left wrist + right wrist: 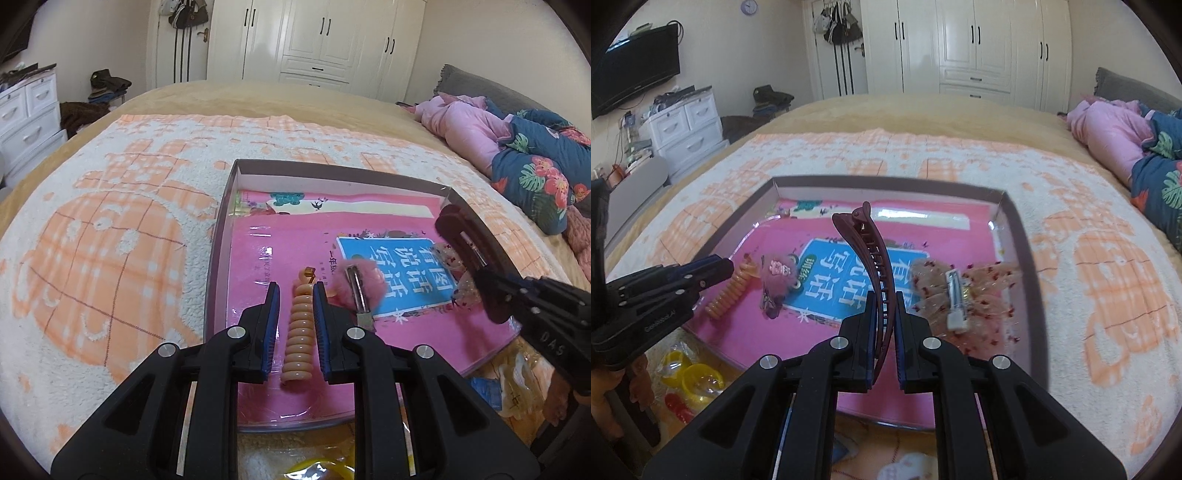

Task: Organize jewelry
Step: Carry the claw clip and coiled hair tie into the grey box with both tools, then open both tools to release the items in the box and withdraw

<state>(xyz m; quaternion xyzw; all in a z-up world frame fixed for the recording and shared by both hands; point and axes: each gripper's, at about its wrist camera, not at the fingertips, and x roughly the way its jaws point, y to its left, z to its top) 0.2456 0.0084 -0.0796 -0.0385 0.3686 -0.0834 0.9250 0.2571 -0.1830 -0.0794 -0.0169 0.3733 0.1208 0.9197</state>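
Left cam: left gripper [295,291] is partly open w/ the orange spiral hair tie [298,332] lying between the fingers, not squeezed, on the pink book [295,236] inside the clear tray [236,173]. Fluffy pink clip [360,286] sits just right of it.

Right cam: right gripper [885,325] is clamped on the long maroon hair clip [873,251], held up over the tray. Sheer bow clip [955,295] lies to its right in the tray.

Pink fluffy clip [360,286] blurred, yellow rings [317,469] cut off
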